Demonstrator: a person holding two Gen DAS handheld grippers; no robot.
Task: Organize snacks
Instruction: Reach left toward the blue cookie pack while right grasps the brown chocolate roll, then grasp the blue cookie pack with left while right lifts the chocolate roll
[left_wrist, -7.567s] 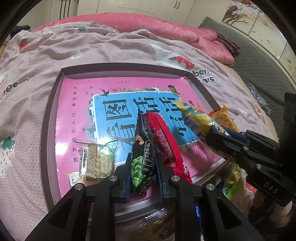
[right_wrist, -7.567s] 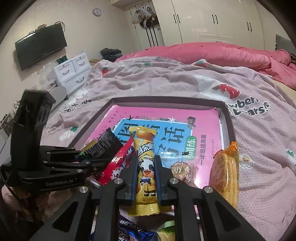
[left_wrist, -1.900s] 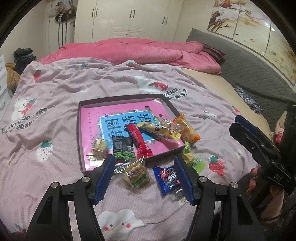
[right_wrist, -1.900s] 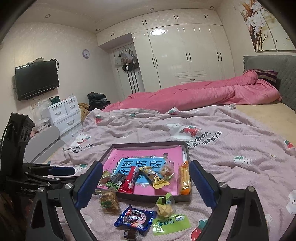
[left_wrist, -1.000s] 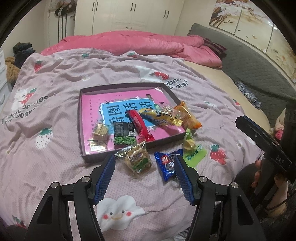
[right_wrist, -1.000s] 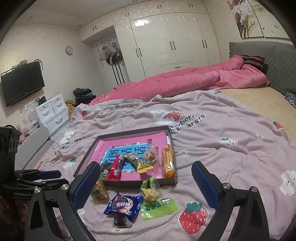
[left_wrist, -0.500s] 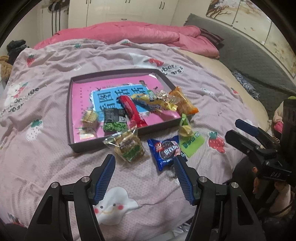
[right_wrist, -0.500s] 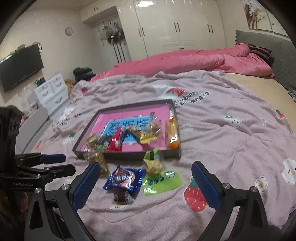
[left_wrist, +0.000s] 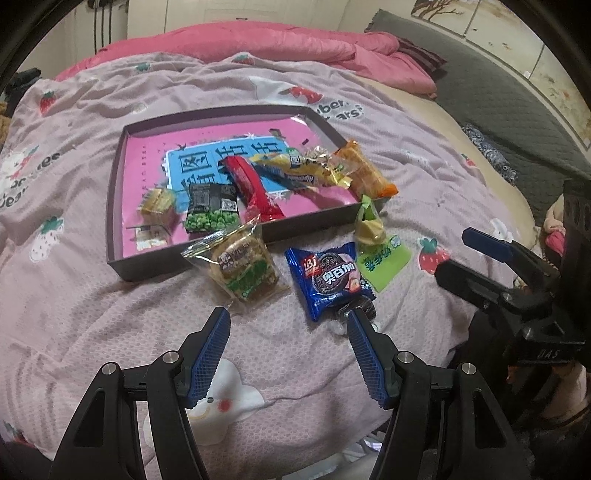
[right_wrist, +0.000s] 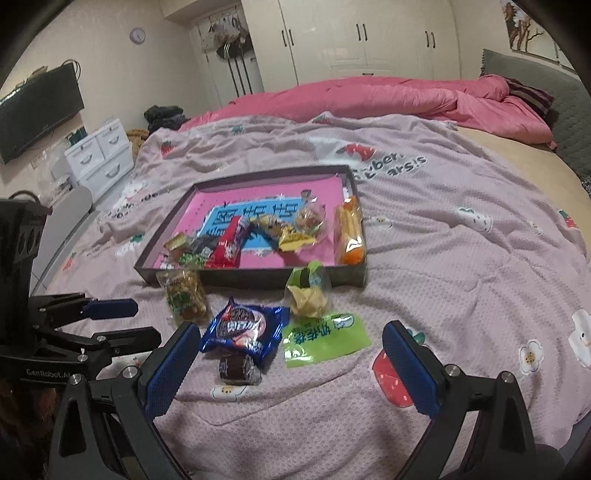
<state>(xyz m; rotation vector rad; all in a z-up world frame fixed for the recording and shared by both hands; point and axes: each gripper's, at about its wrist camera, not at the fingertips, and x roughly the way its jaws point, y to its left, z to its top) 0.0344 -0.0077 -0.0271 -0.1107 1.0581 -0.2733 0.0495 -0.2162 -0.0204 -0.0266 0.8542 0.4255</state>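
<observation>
Blue-padded left gripper (left_wrist: 288, 319) and right gripper (right_wrist: 290, 332) are both hanging released, jaws holding nothing. Just ahead of the jaws on the bed (left_wrist: 74, 295), a blue cookie packet (left_wrist: 327, 278) is lying beside a green sachet (right_wrist: 325, 339); the tray (left_wrist: 114, 206), further ahead, is holding more snacks. "GenRobot.AI" is showing on the left gripper.

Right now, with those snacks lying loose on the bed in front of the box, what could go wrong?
The small dark candy lies tucked against the blue cookie pack, so the right hand-held gripper, jaws open, could catch both or nudge one away. The clear biscuit bag leans on the box wall; lifting it may tug the box. The soft bedspread may bunch under the fingers.
</observation>
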